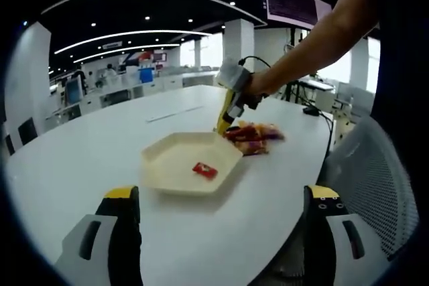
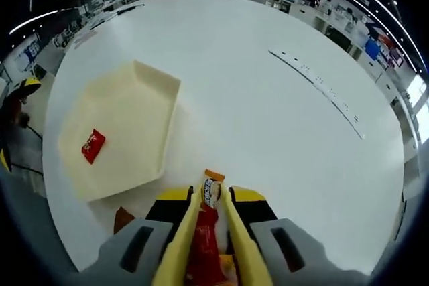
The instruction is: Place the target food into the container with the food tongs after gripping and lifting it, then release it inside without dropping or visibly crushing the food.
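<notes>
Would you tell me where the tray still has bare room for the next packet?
The cream tray holds just one red packet near one side; the rest of its floor is bare. It is crowded beside the tray, at the snack pile, where the right gripper grips a packet.

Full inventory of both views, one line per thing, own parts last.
Table: one, white, under everything.
Tray: one, cream, hexagonal, mid-table.
Red packet: one, red, lying inside the tray.
Snack pile: several packets, red and orange, on the table beside the tray's far edge.
Gripped packet: one, red with an orange and white end, between the right tongs.
Mesh chair: one, white, at the table's edge.
Office background: white desks, pillars, ceiling lights, a wall screen.
Person's arm: one, holding the right tongs.
Left tongs: yellow-tipped, open, holding nothing.
Right tongs: yellow, shut on the gripped packet.
</notes>
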A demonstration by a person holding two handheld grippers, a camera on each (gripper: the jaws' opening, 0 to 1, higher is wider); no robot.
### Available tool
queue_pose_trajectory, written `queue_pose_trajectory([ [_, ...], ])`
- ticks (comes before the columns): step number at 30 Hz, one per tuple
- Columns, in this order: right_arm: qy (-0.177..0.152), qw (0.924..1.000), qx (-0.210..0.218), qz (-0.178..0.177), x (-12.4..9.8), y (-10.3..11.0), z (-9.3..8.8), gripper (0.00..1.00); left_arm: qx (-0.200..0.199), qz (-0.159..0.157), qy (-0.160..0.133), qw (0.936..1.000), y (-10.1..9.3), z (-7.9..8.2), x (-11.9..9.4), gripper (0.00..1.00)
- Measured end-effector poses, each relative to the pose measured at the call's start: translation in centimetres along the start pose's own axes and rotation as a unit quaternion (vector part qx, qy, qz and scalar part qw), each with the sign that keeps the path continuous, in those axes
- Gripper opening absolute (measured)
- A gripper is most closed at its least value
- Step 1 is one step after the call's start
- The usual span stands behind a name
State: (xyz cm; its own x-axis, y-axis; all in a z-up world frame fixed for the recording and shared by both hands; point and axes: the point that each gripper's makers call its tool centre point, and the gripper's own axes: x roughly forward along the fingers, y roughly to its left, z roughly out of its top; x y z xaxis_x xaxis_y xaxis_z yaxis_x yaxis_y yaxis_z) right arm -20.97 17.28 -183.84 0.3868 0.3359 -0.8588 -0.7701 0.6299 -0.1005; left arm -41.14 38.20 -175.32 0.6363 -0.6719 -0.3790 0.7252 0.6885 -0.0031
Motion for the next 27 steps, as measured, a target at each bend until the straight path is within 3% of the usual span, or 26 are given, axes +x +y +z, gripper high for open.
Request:
queue_pose_trajectory([
  [16, -0.006, 0.9996, 0.026, 0.008, -1.3, -0.8, 0.5, 0.15, 0.001, 0.004, 0.000, 1.0000, 0.2, -0.1, 0.0, 0.99],
  [27, -0.022, 0.9997, -0.004, -0.005, -4.2, -2.5, 2.4, 0.15, 0.000, 0.001, 0.006, 1.0000, 0.1, -0.2, 0.0, 0.98],
])
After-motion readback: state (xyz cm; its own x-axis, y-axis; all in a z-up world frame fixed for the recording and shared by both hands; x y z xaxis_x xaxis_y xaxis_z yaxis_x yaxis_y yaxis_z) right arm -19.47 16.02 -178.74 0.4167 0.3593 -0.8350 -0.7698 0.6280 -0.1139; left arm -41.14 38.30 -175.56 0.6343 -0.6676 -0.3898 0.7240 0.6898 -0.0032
